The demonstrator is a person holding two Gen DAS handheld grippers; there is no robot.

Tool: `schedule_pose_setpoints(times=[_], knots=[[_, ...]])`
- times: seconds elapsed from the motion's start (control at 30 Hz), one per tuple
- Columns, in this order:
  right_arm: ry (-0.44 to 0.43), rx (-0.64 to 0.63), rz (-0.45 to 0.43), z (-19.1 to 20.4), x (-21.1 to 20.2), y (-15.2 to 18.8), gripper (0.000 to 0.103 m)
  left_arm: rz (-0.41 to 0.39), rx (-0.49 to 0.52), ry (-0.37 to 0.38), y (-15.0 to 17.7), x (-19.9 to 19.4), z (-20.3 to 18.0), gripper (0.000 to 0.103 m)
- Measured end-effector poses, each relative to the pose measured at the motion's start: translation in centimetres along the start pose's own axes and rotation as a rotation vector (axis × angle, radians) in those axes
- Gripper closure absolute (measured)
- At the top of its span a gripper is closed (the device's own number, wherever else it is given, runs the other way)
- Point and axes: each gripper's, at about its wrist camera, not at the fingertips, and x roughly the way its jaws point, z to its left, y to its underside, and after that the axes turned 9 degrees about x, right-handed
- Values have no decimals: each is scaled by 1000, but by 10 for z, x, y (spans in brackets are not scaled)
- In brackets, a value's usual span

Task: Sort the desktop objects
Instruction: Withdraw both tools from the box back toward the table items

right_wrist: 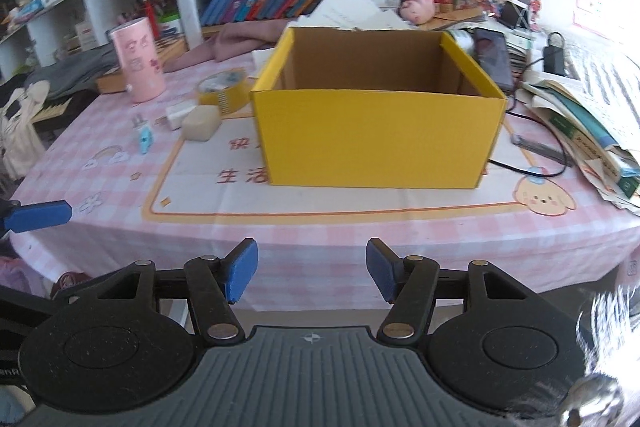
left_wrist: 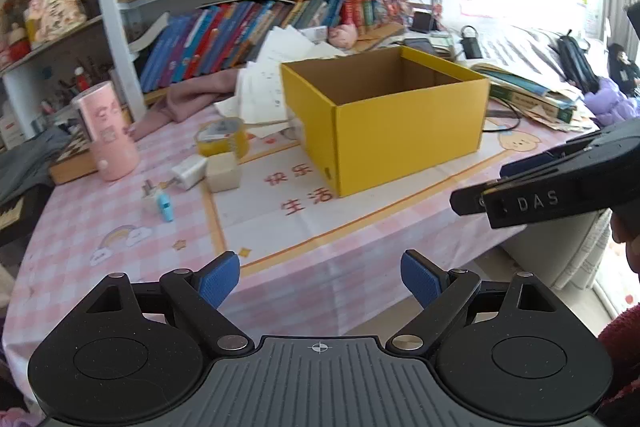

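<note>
An open yellow cardboard box (left_wrist: 404, 131) (right_wrist: 376, 139) stands mid-table; what I see of its inside is bare. Left of it lie a yellow tape roll (left_wrist: 221, 138) (right_wrist: 222, 91), a beige block (left_wrist: 223, 172) (right_wrist: 202, 123), a white charger (left_wrist: 188, 171) (right_wrist: 176, 115) and a small blue-and-white clip (left_wrist: 162, 205) (right_wrist: 143, 138). A pink cylinder (left_wrist: 106, 131) (right_wrist: 138, 61) stands further left. My left gripper (left_wrist: 320, 281) is open and empty over the table's near edge. My right gripper (right_wrist: 312, 271) is open and empty, in front of the box.
The table has a pink checked cloth (right_wrist: 320, 247). Bookshelves (left_wrist: 256, 27) stand behind. A pink cloth and loose papers (left_wrist: 260, 79) lie behind the box. Stacked books and a cable (right_wrist: 592, 131) crowd the right side. The right gripper's body (left_wrist: 560, 183) shows in the left wrist view.
</note>
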Motion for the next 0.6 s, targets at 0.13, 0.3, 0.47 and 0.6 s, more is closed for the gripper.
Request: schedule_pose_setpoints(times=[0.13, 0.3, 0.47, 0.6], knots=[[-20, -25, 5, 10, 2, 0, 44, -4, -14, -24, 3, -4, 6, 13], [-35, -42, 0, 18, 4, -4, 43, -6, -17, -39, 3, -6, 11, 13], [-51, -65, 4, 27, 7, -6, 43, -8, -21, -57, 7, -10, 17, 13], [-67, -85, 3, 36, 7, -5, 42, -6, -35, -73, 11, -13, 23, 13]])
